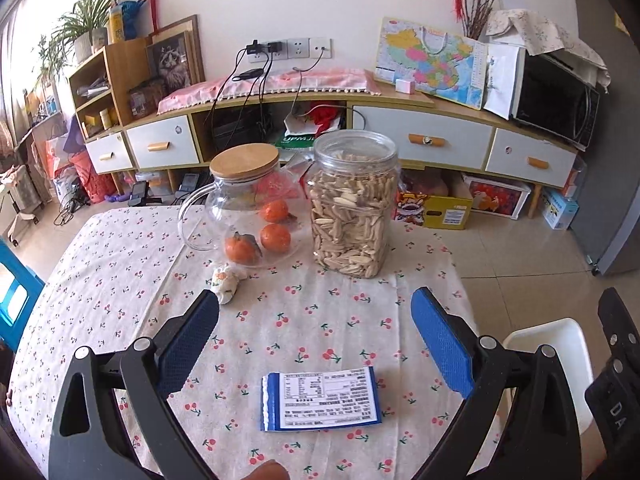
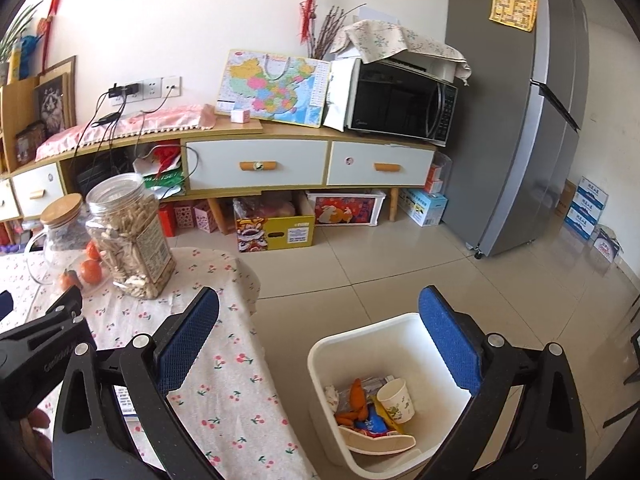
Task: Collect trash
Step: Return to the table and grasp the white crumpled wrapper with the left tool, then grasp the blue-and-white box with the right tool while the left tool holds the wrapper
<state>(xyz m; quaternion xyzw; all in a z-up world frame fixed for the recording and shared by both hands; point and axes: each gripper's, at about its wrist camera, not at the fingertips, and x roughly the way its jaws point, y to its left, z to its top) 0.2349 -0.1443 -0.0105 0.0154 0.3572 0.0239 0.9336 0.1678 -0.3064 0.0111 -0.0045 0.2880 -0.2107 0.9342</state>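
Observation:
A flat blue and white wrapper with printed text lies on the cherry-print tablecloth, just below and between my left gripper's open, empty fingers. A crumpled white wad lies by the left fingertip, in front of the glass jug. My right gripper is open and empty, over the white trash bin beside the table; the bin holds a paper cup, orange peel and wrappers. An edge of the blue wrapper shows behind the right gripper's left finger.
A glass jug with a wooden lid holds three oranges. A clear jar of seeds stands next to it. The bin sits on the floor off the table's right edge. A cabinet, microwave and fridge stand behind.

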